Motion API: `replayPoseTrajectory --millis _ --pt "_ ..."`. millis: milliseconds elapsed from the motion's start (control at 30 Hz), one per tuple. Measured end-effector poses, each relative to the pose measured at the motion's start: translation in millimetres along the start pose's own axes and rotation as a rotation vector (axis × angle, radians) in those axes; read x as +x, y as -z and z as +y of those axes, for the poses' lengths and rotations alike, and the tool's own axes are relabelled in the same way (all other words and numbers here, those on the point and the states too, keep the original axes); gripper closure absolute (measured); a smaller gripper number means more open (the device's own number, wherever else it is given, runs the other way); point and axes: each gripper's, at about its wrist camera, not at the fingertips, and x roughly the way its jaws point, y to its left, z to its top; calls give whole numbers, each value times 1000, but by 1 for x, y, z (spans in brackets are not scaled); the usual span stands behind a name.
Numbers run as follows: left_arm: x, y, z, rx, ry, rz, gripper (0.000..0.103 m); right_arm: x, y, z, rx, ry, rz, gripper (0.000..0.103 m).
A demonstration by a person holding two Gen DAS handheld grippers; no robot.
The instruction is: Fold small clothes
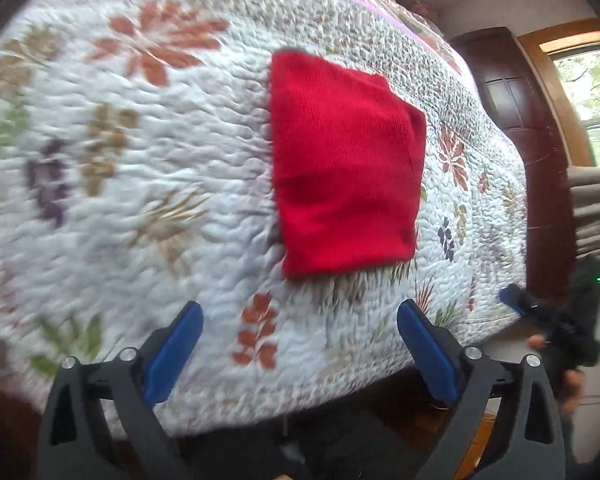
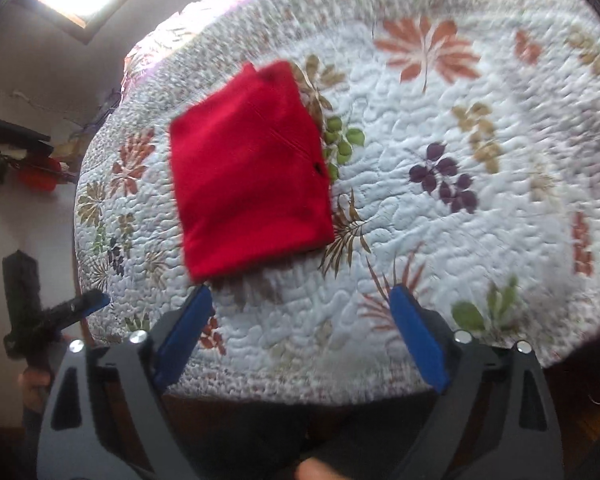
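Flowery quilt (image 1: 160, 200) covers the bed. On it lies the folded red cloth (image 1: 346, 168) — middle of the frame. Left gripper (image 1: 300, 320) and right gripper (image 2: 302, 306) gape wide — both hold nothing.

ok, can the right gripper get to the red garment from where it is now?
Probably yes. The right gripper is open and empty, the folded red garment lies flat on the quilt just ahead of its left finger, and nothing sits between them. The left gripper is off to the side.
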Motion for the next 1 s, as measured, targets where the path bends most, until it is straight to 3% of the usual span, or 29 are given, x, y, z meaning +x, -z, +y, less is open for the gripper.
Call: replayPoseTrajectory --millis 267,400,533,667,1000 --pt "-127 54 -78 9 -114 -243 5 -100 22 65 -178 43 -136 10" --pt "-168 78 -123 31 -137 -313 5 -162 31 81 -279 56 -225 7" --pt "-192 98 -160 42 -126 -340 5 -204 39 87 -337 62 -280 6" --pt "-209 114 -192 56 -182 -366 5 -237 48 86 -383 79 -326 5" --pt "-223 143 -242 90 -246 -356 5 -271 61 76 -402 91 -320 5"
